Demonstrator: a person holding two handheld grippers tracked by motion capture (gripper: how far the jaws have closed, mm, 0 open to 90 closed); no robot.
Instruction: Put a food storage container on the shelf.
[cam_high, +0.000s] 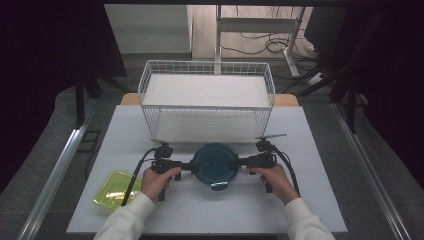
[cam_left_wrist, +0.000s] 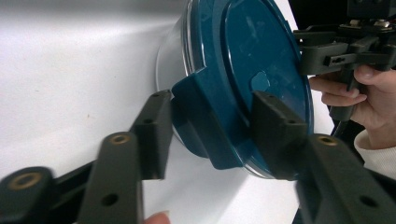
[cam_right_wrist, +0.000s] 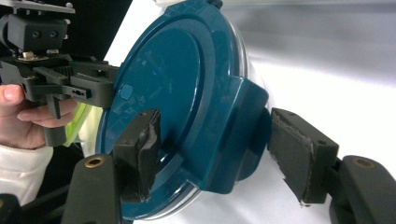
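A round clear container with a dark teal lid (cam_high: 216, 162) sits on the white table, just in front of the basket. My left gripper (cam_high: 196, 166) comes in level from the left. Its jaws clamp the lid's left side latch (cam_left_wrist: 205, 121), one pad (cam_left_wrist: 275, 135) on the lid top and the other (cam_left_wrist: 154, 135) against the latch's outer face. My right gripper (cam_high: 234, 162) mirrors it from the right, pinching the opposite latch (cam_right_wrist: 238, 126) between a pad (cam_right_wrist: 140, 149) on the lid and a pad (cam_right_wrist: 294, 154) outside. Each gripper view also shows the other gripper and the hand holding it across the lid.
A white wire basket (cam_high: 207, 100) stands right behind the container. A yellow-green tray (cam_high: 112, 190) lies at the front left of the table (cam_high: 300, 200). Another latch (cam_high: 218, 186) sticks out at the container's near side. Table legs and cables stand beyond the table.
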